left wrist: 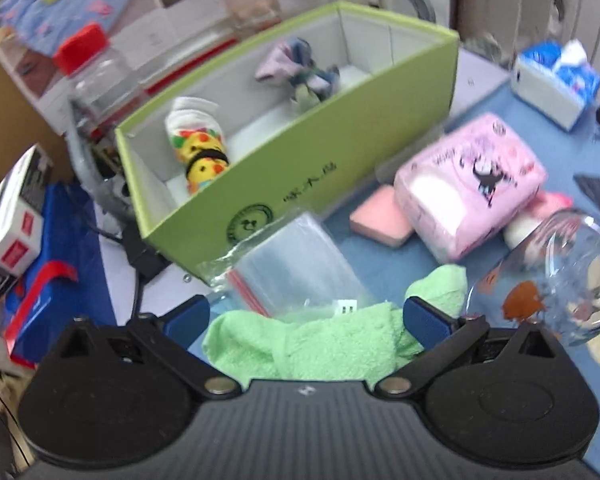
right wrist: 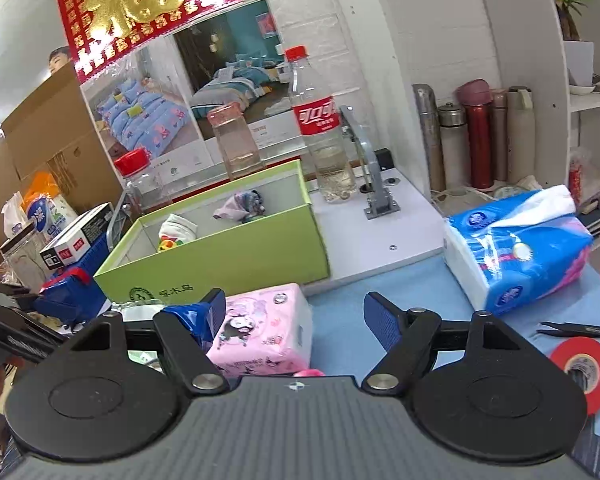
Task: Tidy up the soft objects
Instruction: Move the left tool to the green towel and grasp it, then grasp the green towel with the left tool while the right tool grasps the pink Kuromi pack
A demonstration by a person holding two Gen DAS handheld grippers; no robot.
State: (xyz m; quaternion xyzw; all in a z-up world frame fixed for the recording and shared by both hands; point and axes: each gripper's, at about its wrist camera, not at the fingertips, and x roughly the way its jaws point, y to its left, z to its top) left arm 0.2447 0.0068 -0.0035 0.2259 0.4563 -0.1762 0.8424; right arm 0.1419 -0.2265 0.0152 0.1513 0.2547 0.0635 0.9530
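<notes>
Left jaws [left wrist: 306, 320] stand wide around the crumpled green terry cloth [left wrist: 308, 348], low centre of the left view; pads beside it, not pressing that I can tell. A clear zip bag with a red strip [left wrist: 296, 264] lies against the cloth's far edge and may get pinched with it. A clear printed glass [left wrist: 548, 280], lower right, sits just beside and could tip. Right jaws [right wrist: 296, 316] wide, empty, above the pink tissue pack [right wrist: 268, 332]. The open green cardboard box [left wrist: 340, 160] already holds socks.

A blue table [right wrist: 380, 288] carries a green box [left wrist: 340, 160], pink tissue pack [left wrist: 472, 184], green towel [left wrist: 320, 344], blue tissue pack [right wrist: 532, 256] and red tape roll [right wrist: 584, 368].
</notes>
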